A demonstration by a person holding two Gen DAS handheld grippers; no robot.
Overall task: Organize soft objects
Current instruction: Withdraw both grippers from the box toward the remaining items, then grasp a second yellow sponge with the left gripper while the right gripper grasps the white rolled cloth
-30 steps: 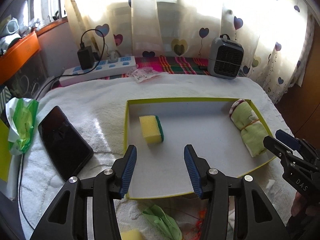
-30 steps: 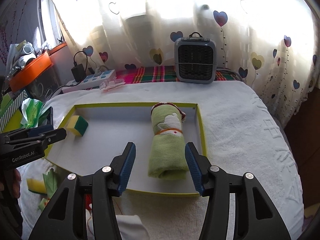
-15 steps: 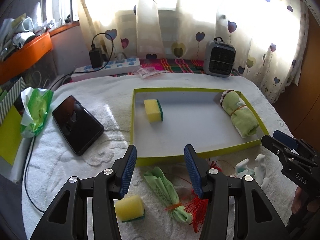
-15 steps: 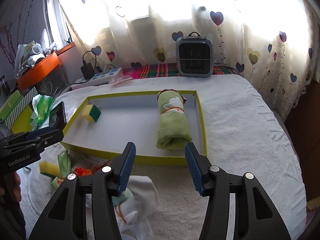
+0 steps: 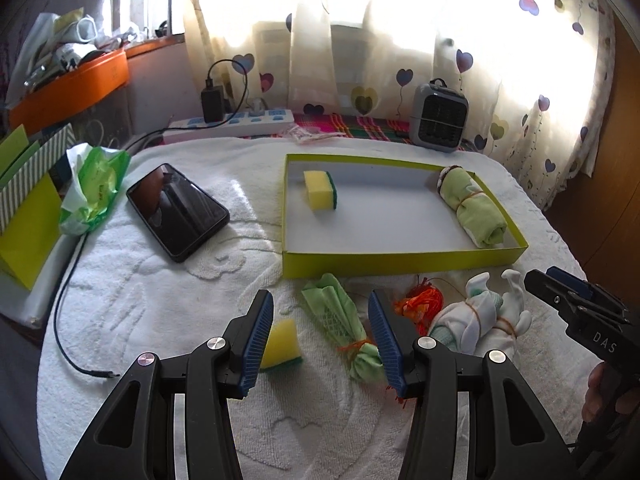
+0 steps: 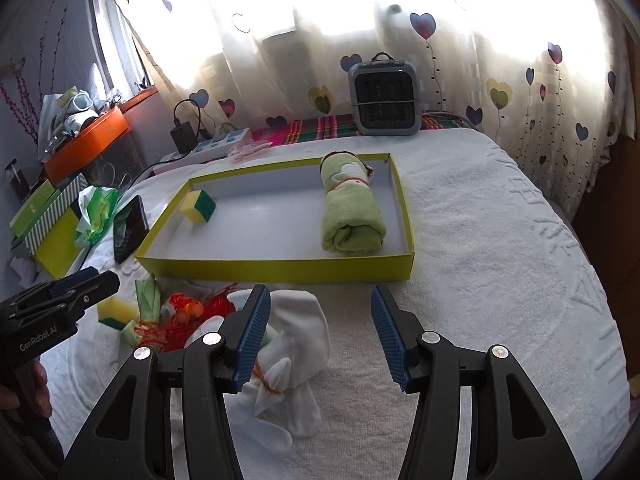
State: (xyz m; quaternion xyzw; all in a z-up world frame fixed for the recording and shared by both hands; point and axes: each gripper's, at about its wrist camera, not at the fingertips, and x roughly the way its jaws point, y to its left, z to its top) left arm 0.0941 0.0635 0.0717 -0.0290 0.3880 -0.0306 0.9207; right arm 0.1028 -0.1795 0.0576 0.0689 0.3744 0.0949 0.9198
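Black hand-held gripper [image 6: 60, 304] marked "GenRobot.AI"

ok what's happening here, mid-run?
A person with a gripper in each hand is sorting soft items into the yellow tray. A sponge and a rolled green towel are already inside. Both the left gripper and right gripper hang open and empty over what remains outside: a second sponge, a green cloth bundle, orange string, and a white bundle.

Yellow-green tray [image 5: 400, 258], lime towel roll [image 5: 476, 210], heart-print curtain [image 5: 532, 92]
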